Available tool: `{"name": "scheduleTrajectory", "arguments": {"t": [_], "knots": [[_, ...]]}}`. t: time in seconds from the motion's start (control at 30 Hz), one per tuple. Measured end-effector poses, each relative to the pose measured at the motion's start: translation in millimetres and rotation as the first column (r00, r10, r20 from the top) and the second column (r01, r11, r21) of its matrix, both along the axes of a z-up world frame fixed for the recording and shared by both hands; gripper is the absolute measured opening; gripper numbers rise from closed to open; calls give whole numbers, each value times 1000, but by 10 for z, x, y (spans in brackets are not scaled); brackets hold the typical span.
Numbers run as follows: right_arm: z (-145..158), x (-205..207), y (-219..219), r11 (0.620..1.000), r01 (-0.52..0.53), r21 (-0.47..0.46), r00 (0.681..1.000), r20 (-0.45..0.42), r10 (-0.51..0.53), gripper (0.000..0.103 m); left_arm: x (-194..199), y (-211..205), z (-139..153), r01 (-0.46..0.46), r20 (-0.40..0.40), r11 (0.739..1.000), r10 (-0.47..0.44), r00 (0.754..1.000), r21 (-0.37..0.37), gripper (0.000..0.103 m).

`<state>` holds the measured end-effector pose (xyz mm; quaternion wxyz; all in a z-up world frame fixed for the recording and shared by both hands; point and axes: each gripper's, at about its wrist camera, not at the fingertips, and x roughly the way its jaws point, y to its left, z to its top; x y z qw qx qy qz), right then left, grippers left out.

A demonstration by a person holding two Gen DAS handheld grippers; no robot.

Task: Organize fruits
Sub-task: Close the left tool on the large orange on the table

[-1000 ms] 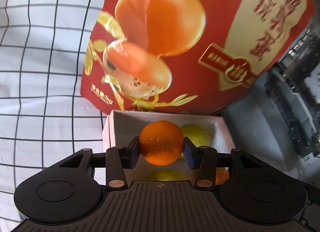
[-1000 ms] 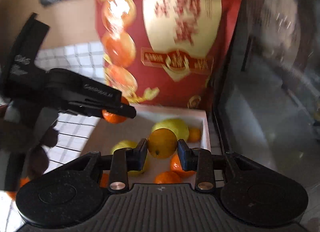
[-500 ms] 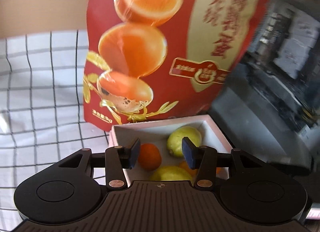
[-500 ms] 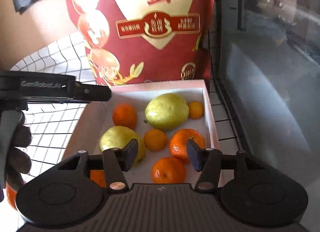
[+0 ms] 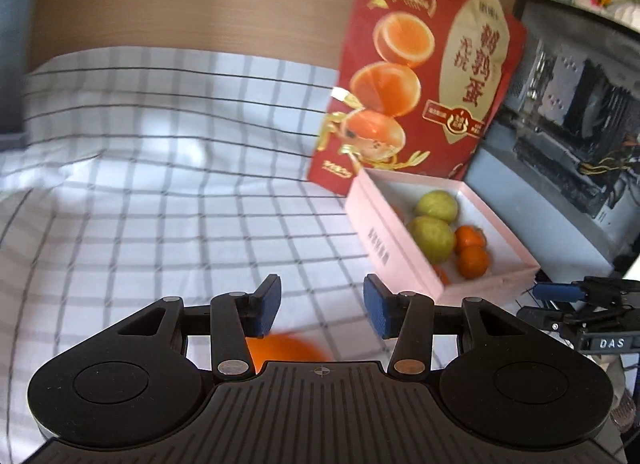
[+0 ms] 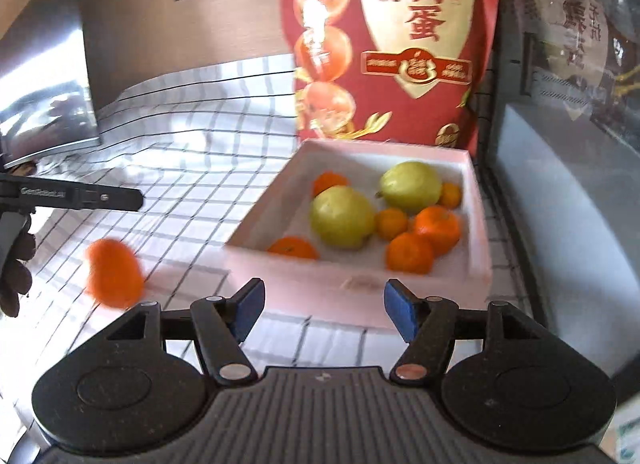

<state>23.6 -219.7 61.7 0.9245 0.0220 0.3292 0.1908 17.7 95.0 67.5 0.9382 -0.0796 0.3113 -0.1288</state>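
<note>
A pink box [image 6: 478,220] is set on a checked cloth [image 5: 168,184], just in front of a tall red bag [image 6: 400,44] printed with halved eggs. Beside the box, on its right, a dark glass-sided case [image 6: 560,184] is seen. Inside the box two green pears [image 6: 343,216] are lying side by side near the middle, and several small oranges [image 6: 436,224] are gathered around them, most along the box's right wall and front wall.

One loose orange [image 6: 114,272] is left on the cloth, well apart from the box on its left side; it is blurred in both views. In the left wrist view it is partly hidden beneath the left gripper [image 5: 322,306], whose blue pads are held apart with nothing between them.

The jaws of the right gripper [image 6: 324,308] are opening over the front wall of the box, and nothing is caught between them. A gloved hand [image 6: 16,264] is seen at the left edge of the right wrist view, carrying the other tool.
</note>
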Motion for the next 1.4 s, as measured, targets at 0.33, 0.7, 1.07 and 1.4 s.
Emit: {"name": "scheduleTrajectory", "arguments": {"t": [0.33, 0.7, 1.07, 1.4], "knots": [[-73, -370, 96, 1000, 0, -2, 999, 54, 0, 71, -647, 545, -255, -115, 14, 985, 118, 993, -131, 50], [-489, -314, 112, 999, 9, 35, 1000, 7, -9, 76, -526, 423, -429, -91, -50, 978, 83, 995, -188, 50], [-559, -464, 116, 999, 43, 20, 993, 110, -45, 83, -417, 272, -485, -134, -17, 980, 133, 991, -149, 54], [-567, -450, 92, 999, 44, 32, 993, 104, -47, 84, -169, 241, -522, -152, -41, 971, 147, 988, -186, 68]]}}
